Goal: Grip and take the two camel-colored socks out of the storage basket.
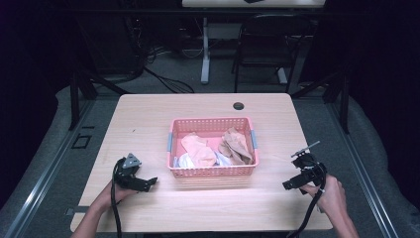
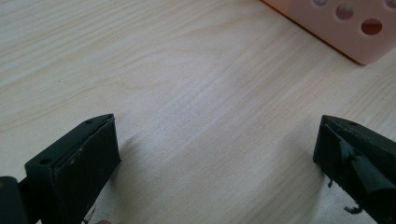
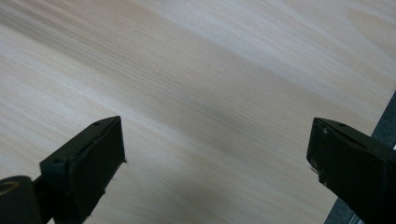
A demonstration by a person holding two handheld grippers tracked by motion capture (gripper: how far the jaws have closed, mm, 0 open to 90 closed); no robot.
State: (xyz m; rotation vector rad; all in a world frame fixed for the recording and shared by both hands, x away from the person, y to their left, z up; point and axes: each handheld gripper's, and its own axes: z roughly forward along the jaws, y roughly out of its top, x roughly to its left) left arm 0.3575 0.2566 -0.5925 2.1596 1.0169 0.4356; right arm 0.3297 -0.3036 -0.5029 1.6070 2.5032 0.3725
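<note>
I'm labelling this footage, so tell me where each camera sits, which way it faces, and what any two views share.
High view: fixed above the person's side, looking forward and down on the table, pink basket, both forearms, left gripper and right gripper.
Left gripper view: rides the left gripper, looking along open jaws at tabletop and a basket corner.
Right gripper view: rides the right gripper, open jaws over bare wood near the table edge.
Shared: high and left gripper views both show the basket.
</note>
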